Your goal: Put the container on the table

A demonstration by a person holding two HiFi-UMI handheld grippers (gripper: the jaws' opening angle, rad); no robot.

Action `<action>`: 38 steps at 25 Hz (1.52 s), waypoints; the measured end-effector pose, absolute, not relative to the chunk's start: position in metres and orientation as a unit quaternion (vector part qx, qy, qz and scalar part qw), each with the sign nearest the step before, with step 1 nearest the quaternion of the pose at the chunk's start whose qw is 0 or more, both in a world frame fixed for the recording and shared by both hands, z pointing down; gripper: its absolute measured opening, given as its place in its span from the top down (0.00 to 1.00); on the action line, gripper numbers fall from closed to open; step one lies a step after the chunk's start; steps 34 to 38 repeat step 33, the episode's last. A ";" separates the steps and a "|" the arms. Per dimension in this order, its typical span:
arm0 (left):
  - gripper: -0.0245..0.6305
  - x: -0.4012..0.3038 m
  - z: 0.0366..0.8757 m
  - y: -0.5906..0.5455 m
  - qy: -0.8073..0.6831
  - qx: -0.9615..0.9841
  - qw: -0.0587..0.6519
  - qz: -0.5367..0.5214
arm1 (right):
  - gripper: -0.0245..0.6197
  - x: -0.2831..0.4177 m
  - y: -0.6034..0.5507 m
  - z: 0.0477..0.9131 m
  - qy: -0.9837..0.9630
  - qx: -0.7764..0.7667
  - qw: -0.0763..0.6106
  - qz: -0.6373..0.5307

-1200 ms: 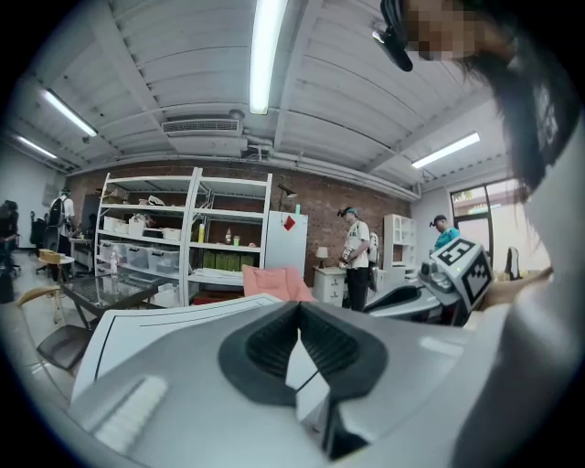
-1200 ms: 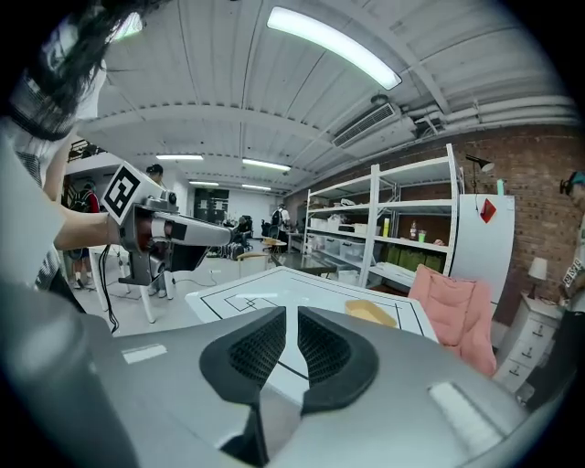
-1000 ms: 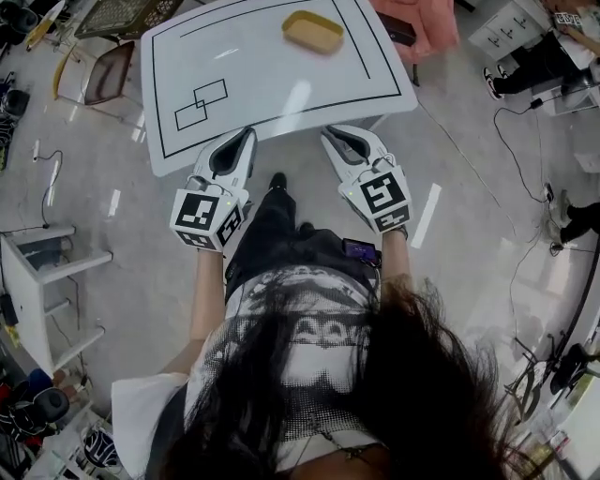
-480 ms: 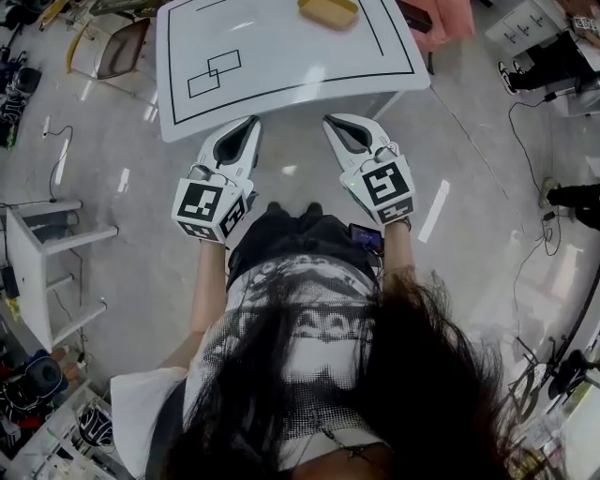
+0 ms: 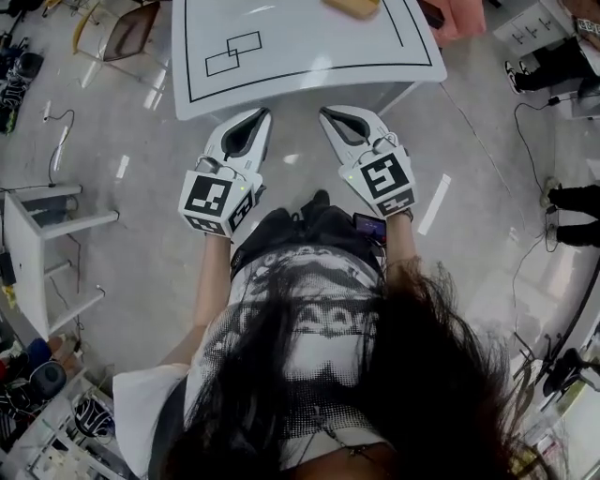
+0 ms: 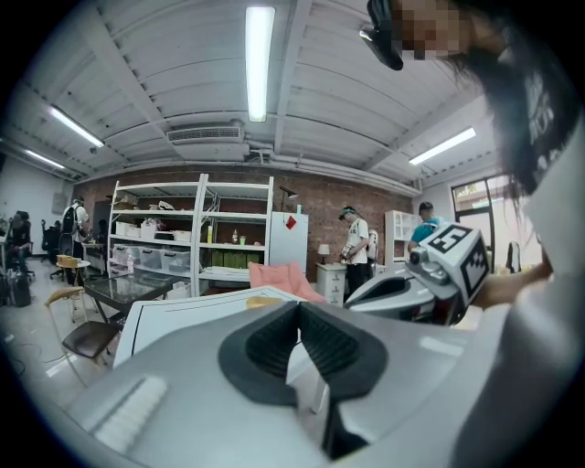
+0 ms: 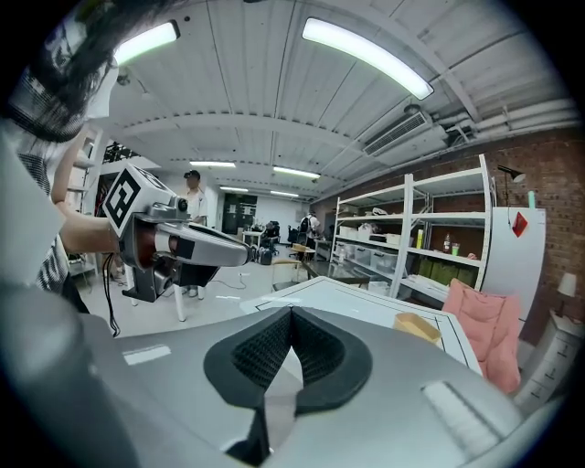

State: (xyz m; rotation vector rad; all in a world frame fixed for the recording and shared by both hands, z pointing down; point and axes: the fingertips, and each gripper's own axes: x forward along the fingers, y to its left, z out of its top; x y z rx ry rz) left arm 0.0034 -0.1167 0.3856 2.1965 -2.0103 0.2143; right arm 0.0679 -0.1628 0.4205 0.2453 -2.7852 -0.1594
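Note:
The yellow container (image 5: 352, 6) sits on the far side of the white table (image 5: 309, 52), cut off by the top edge of the head view. It also shows small beyond my left gripper's tips, container (image 6: 263, 301), and to the right of my right gripper's tips, container (image 7: 418, 326). My left gripper (image 5: 261, 113) and right gripper (image 5: 324, 112) hover side by side just short of the table's near edge, well away from the container. Both are shut with nothing between the pads.
A chair (image 5: 127, 33) stands left of the table, with a pink cloth (image 5: 461, 13) at its far right. A white stand (image 5: 42, 248) is on the floor at left. Storage shelves (image 7: 411, 242) line the wall. People (image 5: 574, 211) stand to the right.
The table and container have slid toward the top of the head view. Both grippers stay shut and empty in front of the table's near edge.

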 end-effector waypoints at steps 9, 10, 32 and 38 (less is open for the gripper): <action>0.96 -0.025 0.387 -0.054 -0.671 0.735 0.078 0.061 | 0.96 0.036 -0.097 0.426 -0.977 0.077 0.188 -0.068; 0.96 -0.027 0.387 -0.048 -0.670 0.736 0.078 0.059 | 0.96 0.033 -0.091 0.427 -0.976 0.078 0.190 -0.069; 0.96 -0.015 0.404 0.017 -0.642 0.762 0.070 0.050 | 0.96 0.045 -0.029 0.439 -0.968 0.113 0.207 -0.085; 0.96 -0.014 0.405 0.017 -0.640 0.763 0.070 0.051 | 0.96 0.046 -0.029 0.440 -0.968 0.114 0.207 -0.085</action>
